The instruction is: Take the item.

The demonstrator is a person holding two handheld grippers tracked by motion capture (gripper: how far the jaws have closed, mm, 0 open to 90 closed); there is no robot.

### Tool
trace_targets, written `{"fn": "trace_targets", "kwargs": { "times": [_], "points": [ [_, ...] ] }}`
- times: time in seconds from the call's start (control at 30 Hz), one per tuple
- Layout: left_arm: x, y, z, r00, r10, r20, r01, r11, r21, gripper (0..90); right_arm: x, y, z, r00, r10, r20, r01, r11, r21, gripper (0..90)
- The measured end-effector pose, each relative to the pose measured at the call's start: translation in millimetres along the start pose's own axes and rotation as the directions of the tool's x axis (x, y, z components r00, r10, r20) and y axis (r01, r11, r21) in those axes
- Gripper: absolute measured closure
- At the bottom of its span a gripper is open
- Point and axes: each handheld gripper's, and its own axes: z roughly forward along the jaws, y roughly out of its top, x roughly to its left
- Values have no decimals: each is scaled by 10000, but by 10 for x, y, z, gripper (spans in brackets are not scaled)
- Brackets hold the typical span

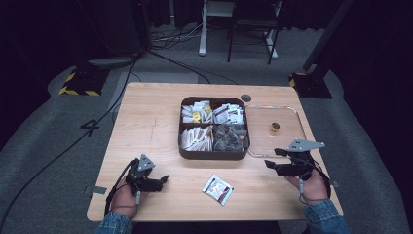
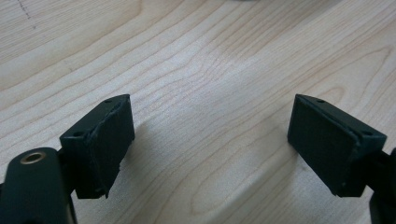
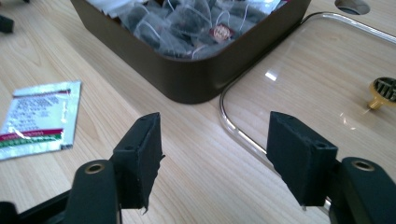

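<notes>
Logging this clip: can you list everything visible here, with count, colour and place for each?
table: one, light wood, under everything
box: one, dark brown, four compartments full of sachets and tea bags, table centre
lid: one, clear with a metal rim, flat on the table touching the box's right side
knob: one, gold, on the lid
sachet: one, silver-white with a red stripe, loose on the table in front of the box
left gripper: one, black, open over bare wood at the near left
right gripper: one, black, open, over the lid's near edge
sleeves: two, blue denim, bottom edge
</notes>
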Motion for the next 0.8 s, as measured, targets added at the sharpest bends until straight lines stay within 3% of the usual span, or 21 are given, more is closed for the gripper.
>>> {"fn": "trace_targets", "kwargs": {
  "times": [0.1, 0.17, 0.4, 0.57, 0.8],
  "points": [
    [1, 0, 0, 10000, 24, -7, -24, 10000, 3, 152, 44, -83, 59, 9995, -242, 212, 239, 9996, 120, 365],
    [0, 0, 0, 10000, 5, -3, -5, 10000, 0, 152, 56, -108, 113, 9988, -239, 423, 218, 9985, 495, 345],
    [1, 0, 0, 10000, 24, -8, -24, 10000, 3, 152, 23, -170, 257, 9979, 432, 483, -488, 9913, 1221, 346],
    [-1, 0, 0, 10000, -14, 2, 14, 10000, -4, 152, 69, -186, 310, 9993, 279, 257, -311, 9903, 1351, 314],
    [0, 0, 0, 10000, 8, -3, -8, 10000, 1, 153, 107, -222, 383, 9987, -31, 511, -63, 9833, 1820, 274]
  ]
}}
